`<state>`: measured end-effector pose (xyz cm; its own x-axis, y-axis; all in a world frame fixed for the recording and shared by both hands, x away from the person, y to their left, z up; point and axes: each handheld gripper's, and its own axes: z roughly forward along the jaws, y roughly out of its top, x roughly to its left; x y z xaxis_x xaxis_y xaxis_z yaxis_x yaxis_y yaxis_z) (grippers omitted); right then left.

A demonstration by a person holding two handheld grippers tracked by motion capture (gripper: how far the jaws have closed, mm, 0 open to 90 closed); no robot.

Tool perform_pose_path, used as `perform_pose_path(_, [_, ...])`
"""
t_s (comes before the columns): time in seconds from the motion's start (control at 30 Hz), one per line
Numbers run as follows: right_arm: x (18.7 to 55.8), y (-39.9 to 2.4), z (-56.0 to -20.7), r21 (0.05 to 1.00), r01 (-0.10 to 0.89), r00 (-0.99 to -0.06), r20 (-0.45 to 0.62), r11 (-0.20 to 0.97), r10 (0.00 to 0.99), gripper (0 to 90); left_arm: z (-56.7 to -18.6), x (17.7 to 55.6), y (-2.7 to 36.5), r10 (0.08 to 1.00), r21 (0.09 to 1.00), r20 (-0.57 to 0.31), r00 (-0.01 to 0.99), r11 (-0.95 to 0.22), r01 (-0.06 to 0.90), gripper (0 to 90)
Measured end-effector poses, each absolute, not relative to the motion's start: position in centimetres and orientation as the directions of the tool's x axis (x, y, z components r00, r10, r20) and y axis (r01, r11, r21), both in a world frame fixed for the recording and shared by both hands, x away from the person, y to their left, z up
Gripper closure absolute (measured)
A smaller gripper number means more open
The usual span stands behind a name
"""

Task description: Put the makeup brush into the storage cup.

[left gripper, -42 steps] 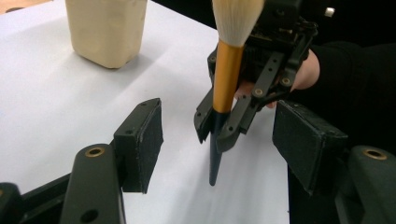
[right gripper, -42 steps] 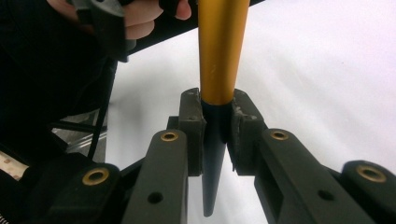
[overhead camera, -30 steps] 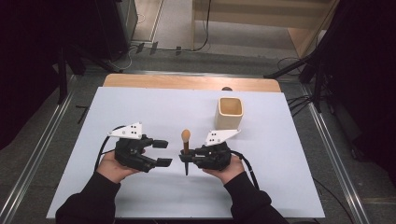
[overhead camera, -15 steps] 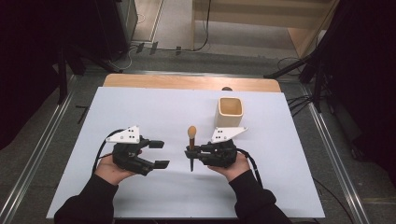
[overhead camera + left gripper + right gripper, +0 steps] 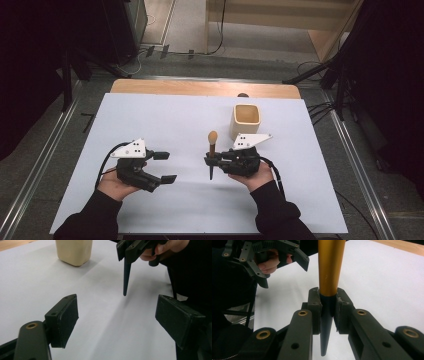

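A utensil [image 5: 211,150] with a tan rounded head and a black tapered handle stands upright, tip down, just above the white table [image 5: 165,120]. My right gripper [image 5: 209,161] is shut on its handle; in the right gripper view the pads [image 5: 315,305] clamp the black handle [image 5: 326,322] just below the golden shaft. My left gripper [image 5: 165,167] is to its left, apart from it, and its jaws have just been opening with nothing between them. Its pads [image 5: 63,320] stand wide, facing the utensil's tip [image 5: 125,287]. A beige square cup [image 5: 246,120] stands behind the right gripper.
A bare wooden strip [image 5: 200,88] edges the table's far side. Metal rails [image 5: 45,155] and cables lie on the floor around it. The cup [image 5: 73,251] is the one loose object on the sheet.
The left gripper's jaws have spread wider and that hand has drifted a little left. The right gripper has shifted a little right with the utensil, toward the cup.
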<state>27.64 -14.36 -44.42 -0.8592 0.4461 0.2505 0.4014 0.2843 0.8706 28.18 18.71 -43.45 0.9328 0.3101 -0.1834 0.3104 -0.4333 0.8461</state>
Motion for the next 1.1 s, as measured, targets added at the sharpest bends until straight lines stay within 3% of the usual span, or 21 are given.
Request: perform_pose_path(1.1, [28.2,-18.8,-42.6,0.882,0.407,-0.804,0.221,0.238,0.552,78.7,-43.6,27.3,21.2,0.367,0.865,-0.123,0.922,-0.416,0.281,16.2])
